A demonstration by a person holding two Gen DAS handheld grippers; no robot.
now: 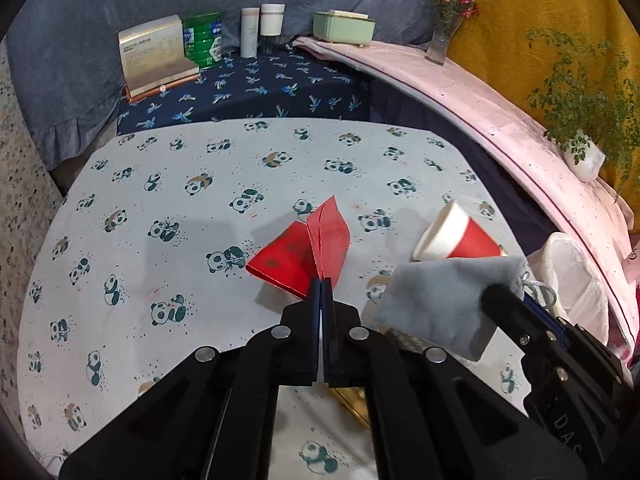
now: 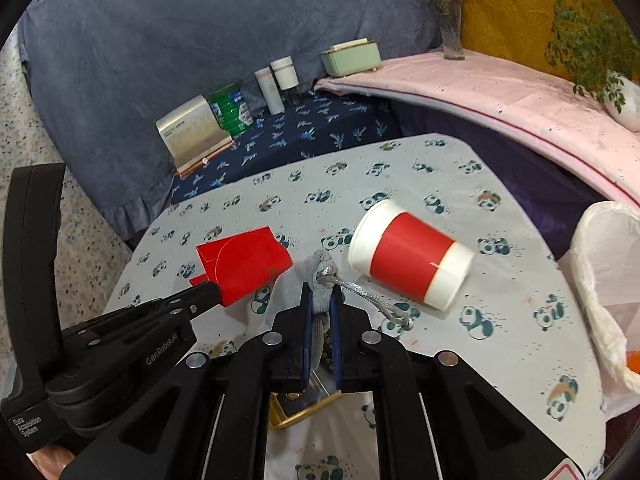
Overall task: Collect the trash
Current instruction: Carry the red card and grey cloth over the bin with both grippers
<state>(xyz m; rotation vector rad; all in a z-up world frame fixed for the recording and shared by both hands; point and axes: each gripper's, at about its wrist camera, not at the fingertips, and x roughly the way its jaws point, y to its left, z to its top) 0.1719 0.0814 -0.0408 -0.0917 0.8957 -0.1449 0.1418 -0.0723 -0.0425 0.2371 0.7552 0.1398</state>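
My left gripper (image 1: 321, 280) is shut on a folded red paper packet (image 1: 304, 250) and holds it above the panda-print table (image 1: 160, 184); the packet also shows in the right wrist view (image 2: 244, 264). My right gripper (image 2: 321, 294) is shut on a grey drawstring pouch (image 2: 318, 276), which hangs just right of the left gripper (image 1: 440, 300). A red and white paper cup (image 2: 412, 256) lies on its side on the table beyond the pouch, also seen in the left wrist view (image 1: 456, 236). A bin lined with a white plastic bag (image 2: 600, 264) stands at the table's right edge.
A gold-edged box (image 2: 296, 408) lies under the right gripper. On the dark blue cloth behind stand a silver box (image 1: 156, 56), a green tin (image 1: 204, 38) and two white bottles (image 1: 264, 26). A pink shelf (image 1: 480, 96) carries a green case, a vase and a plant.
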